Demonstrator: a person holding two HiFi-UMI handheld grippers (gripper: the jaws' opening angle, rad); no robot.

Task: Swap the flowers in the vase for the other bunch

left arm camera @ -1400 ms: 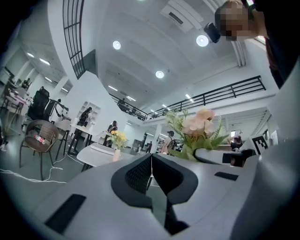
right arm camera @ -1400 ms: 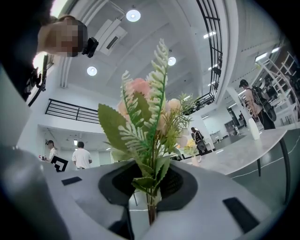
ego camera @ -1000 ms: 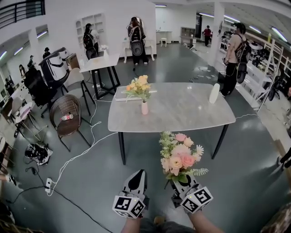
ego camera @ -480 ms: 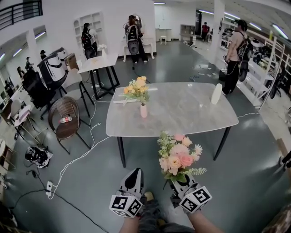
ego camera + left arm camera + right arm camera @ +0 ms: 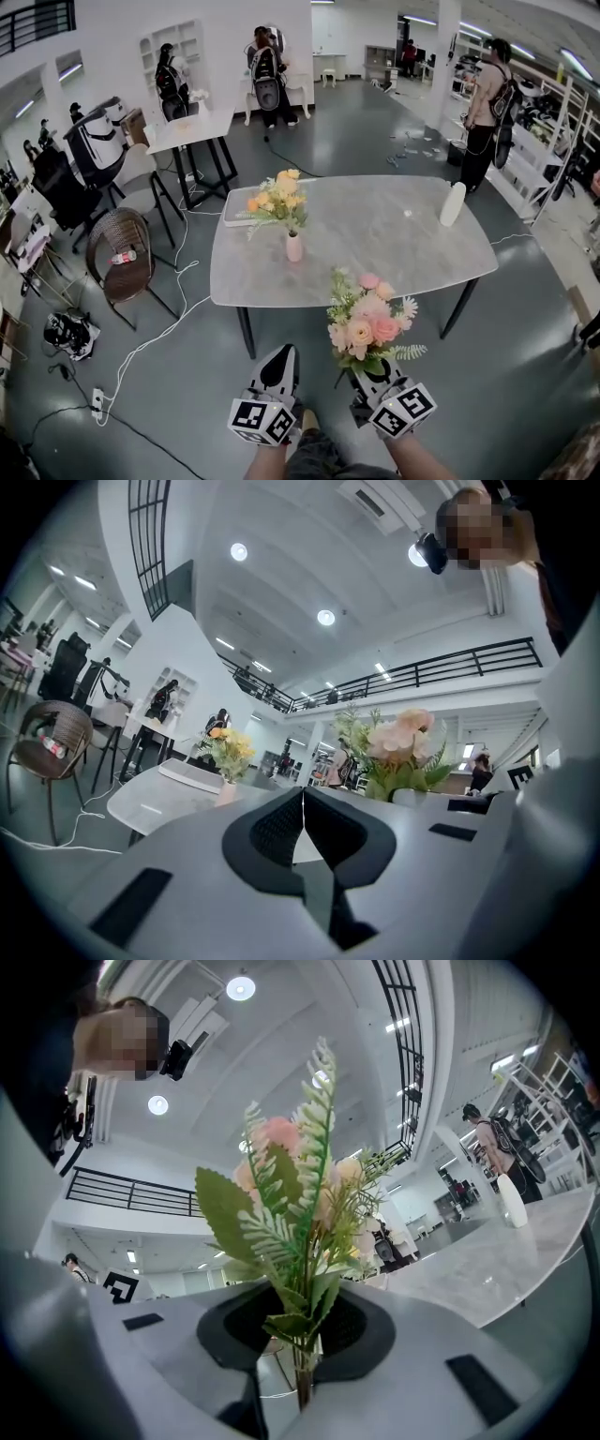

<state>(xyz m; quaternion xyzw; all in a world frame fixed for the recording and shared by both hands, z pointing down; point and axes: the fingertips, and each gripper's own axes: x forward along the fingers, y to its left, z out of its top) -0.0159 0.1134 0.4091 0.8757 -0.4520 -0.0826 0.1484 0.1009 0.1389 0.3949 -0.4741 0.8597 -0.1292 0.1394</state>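
Two bunches, one vase [image 5: 293, 247], one bottle [image 5: 453, 204], two grippers. Both hands low and side by side, short of the tabletop [image 5: 375, 239], grippers pointing roughly level towards it. Left gripper [image 5: 302, 808] shut tight, pads pressed together, nothing between. Right gripper [image 5: 298, 1330] part closed, clamped on the stems of the pink bunch [image 5: 367, 323], blooms standing upright above it. Ahead of the left gripper, on the tabletop: the vase, upright, with the yellow bunch [image 5: 277, 199] in it. Farther ahead and right of the right gripper: the white bottle, upright by the tabletop's right edge.
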